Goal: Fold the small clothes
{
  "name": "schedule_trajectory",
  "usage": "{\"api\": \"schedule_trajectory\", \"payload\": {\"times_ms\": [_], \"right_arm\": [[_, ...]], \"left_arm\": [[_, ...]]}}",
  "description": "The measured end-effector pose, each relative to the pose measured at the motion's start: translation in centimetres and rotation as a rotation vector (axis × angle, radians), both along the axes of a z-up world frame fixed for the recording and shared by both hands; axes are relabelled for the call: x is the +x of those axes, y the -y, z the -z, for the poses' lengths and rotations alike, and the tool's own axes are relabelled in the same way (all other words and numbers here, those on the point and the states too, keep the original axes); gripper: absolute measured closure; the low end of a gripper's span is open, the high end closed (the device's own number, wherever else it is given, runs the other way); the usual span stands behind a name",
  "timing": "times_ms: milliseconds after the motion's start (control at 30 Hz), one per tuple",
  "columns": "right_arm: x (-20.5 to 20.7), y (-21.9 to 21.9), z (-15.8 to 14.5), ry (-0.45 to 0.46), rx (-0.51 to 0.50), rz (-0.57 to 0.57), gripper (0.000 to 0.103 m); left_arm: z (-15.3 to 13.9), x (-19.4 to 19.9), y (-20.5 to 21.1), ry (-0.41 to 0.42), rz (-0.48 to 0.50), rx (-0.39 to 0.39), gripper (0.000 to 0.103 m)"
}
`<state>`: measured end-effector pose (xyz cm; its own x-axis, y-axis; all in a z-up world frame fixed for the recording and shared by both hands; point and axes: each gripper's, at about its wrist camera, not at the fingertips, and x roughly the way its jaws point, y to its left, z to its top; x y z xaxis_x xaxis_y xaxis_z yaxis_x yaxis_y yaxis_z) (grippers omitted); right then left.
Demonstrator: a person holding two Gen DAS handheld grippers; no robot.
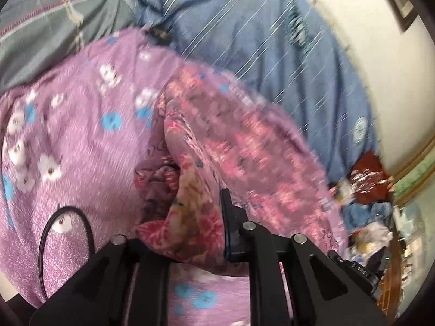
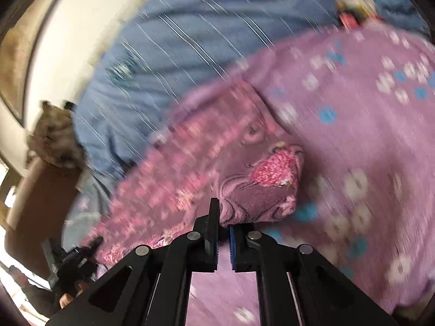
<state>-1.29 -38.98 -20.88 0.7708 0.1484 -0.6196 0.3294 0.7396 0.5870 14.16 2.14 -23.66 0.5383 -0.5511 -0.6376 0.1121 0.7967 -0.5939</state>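
Left gripper (image 1: 201, 217): only one finger is clearly seen, pressed against a bunched edge of the pink floral garment (image 1: 233, 141); the other finger is hidden under the cloth. It is judged to be clamped on that edge, since the fabric is gathered and lifted exactly there.

Right gripper (image 2: 224, 233): jaws drawn nearly together, a narrow slit left between the blue pads. A corner of the same garment (image 2: 195, 163) is pinched at the tips, or so it appears; the contact point is partly hidden by the fabric itself.

The garment is held off the surface between the two grippers, stretched as a band from one to the other, above the purple flowered blanket (image 1: 81, 125). This two-corner hold is read as preparation for a fold: an edge kept taut so it can be laid over flat.

Both views are motion-blurred; detail of the print is lost.

Further out: a blue striped quilt (image 2: 168, 59) beyond the blanket, a grey-green checked cloth (image 1: 54, 13) at the far left, a black cable (image 1: 46, 233) looped on the blanket, a cluttered pile (image 1: 367, 179) at the quilt's end.
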Motion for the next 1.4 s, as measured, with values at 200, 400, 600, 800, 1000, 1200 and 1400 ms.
{"api": "schedule_trajectory", "payload": {"times_ms": [200, 400, 600, 800, 1000, 1200, 1400], "right_arm": [[-1.6, -0.1, -0.6, -0.094, -0.057, 0.028, 0.051], [-4.2, -0.8, -3.3, -0.057, -0.238, 0.05, 0.087], [3.7, -4.6, -2.9, -0.052, -0.19, -0.121, 0.095], [13.0, -8.8, -1.5, -0.045, -0.156, -0.22, 0.094], [15.8, -7.3, 2.1, -0.091, 0.013, -0.217, 0.099], [13.6, -3.7, 0.8, -0.057, 0.1, -0.21, 0.088], [9.7, 3.8, -1.1, 0.034, 0.105, -0.065, 0.087]], "left_arm": [[1.1, 0.7, -0.1, 0.012, 0.001, -0.032, 0.069], [1.4, 0.6, -0.3, 0.035, 0.002, -0.042, 0.084], [1.4, 1.3, 0.5, 0.048, 0.002, -0.027, 0.066], [2.2, 1.9, 0.7, 0.032, 0.016, -0.016, 0.069], [1.2, 1.4, 1.5, 0.096, 0.043, 0.073, 0.086], [-3.2, 0.0, 4.7, 0.208, 0.078, 0.183, 0.087], [-8.8, -1.5, 12.6, 0.312, 0.214, 0.26, 0.087]]}}
